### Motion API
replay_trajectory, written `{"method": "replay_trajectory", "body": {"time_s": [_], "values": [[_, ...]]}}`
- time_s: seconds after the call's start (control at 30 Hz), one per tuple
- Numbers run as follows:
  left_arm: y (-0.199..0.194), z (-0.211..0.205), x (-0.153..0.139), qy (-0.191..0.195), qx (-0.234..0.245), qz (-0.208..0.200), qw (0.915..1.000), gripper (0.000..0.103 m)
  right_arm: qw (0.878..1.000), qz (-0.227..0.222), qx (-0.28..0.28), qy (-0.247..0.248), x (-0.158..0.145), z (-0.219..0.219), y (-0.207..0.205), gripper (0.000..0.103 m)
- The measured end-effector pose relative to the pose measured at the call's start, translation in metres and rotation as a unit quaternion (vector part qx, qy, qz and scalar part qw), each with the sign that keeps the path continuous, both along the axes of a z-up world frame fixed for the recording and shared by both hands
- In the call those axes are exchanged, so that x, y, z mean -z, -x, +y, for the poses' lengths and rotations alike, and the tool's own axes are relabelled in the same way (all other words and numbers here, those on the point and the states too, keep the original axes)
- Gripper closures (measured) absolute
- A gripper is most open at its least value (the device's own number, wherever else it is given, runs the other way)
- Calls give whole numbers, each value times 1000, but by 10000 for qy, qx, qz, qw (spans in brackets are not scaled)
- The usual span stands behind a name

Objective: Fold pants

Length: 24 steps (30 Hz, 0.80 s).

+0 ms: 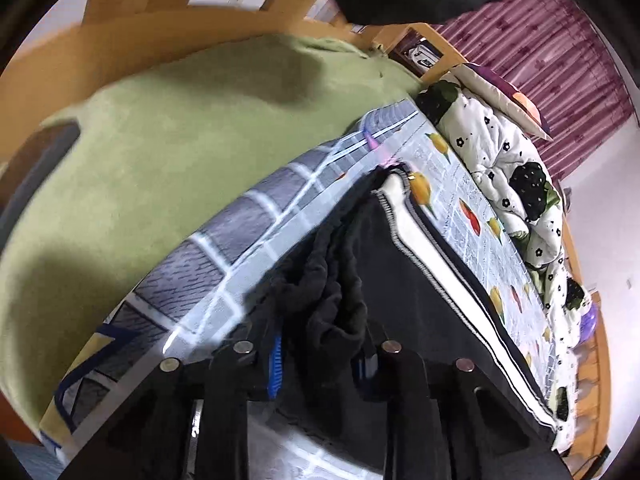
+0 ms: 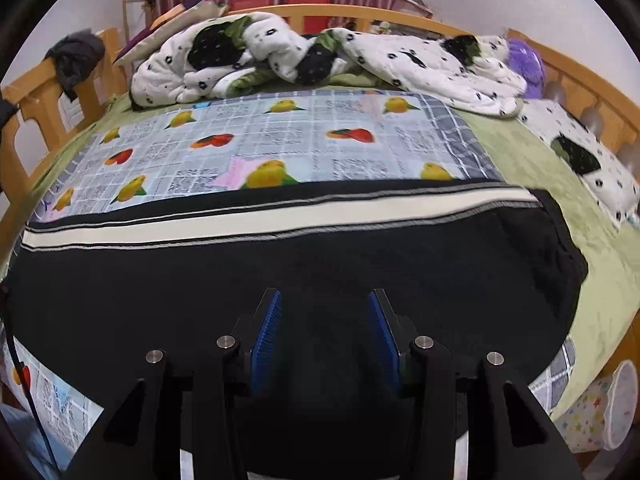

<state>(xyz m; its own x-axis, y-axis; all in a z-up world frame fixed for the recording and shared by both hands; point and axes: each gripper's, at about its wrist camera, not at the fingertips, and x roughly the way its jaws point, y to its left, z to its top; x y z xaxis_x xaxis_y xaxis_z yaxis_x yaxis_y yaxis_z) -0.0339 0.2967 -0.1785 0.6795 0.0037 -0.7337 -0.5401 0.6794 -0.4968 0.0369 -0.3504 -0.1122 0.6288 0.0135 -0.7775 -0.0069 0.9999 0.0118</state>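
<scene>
While pants [image 2: 280, 264] lie under the gaping, empty right tool [image 2: 325, 336], left tool [image 1: 320, 354] pinches bunched fabric.

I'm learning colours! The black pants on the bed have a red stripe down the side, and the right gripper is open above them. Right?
Not quite. The stripe on the pants is white, as the right wrist view shows. The right gripper is open above them.

black pants [image 2: 320, 256] on bed, hand-held gripper [image 2: 325, 332] open
</scene>
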Motion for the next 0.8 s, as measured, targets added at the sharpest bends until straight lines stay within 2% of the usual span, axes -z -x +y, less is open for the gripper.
{"method": "replay_trajectory", "body": {"time_s": [0.07,0.17,0.23,0.33,0.43,0.53,0.57,0.63,0.73,0.8], "values": [[-5,-18,-23,-397,149,-130,9990,84,9999,-27,24,-113,1,-13,5,58],[-16,-59,-61,-1047,445,-321,9930,85,9997,-115,48,-191,0,-33,14,58],[-28,-98,-88,-1507,755,-438,9847,85,9996,-166,102,-214,2,-45,21,58],[-45,-169,-120,-1890,1402,-712,9693,85,9990,-258,197,-299,6,-68,31,58],[-57,-244,-134,-2144,2001,-847,9523,85,9979,-241,439,-416,14,-94,34,58],[-62,-312,-128,-2183,2577,-882,9371,85,9949,-202,730,-673,19,-119,35,58],[-66,-342,-118,-2187,2826,-843,9302,85,9937,-212,803,-752,20,-126,35,58],[-67,-378,-100,-2142,3134,-763,9220,85,9913,-276,973,-841,20,-139,38,58],[-64,-434,-61,-1797,3681,-499,9109,85,9889,-350,1102,-934,21,-152,42,58],[-58,-468,-29,-1564,4065,-188,9000,85,9879,-348,1148,-978,22,-157,44,58]]}}
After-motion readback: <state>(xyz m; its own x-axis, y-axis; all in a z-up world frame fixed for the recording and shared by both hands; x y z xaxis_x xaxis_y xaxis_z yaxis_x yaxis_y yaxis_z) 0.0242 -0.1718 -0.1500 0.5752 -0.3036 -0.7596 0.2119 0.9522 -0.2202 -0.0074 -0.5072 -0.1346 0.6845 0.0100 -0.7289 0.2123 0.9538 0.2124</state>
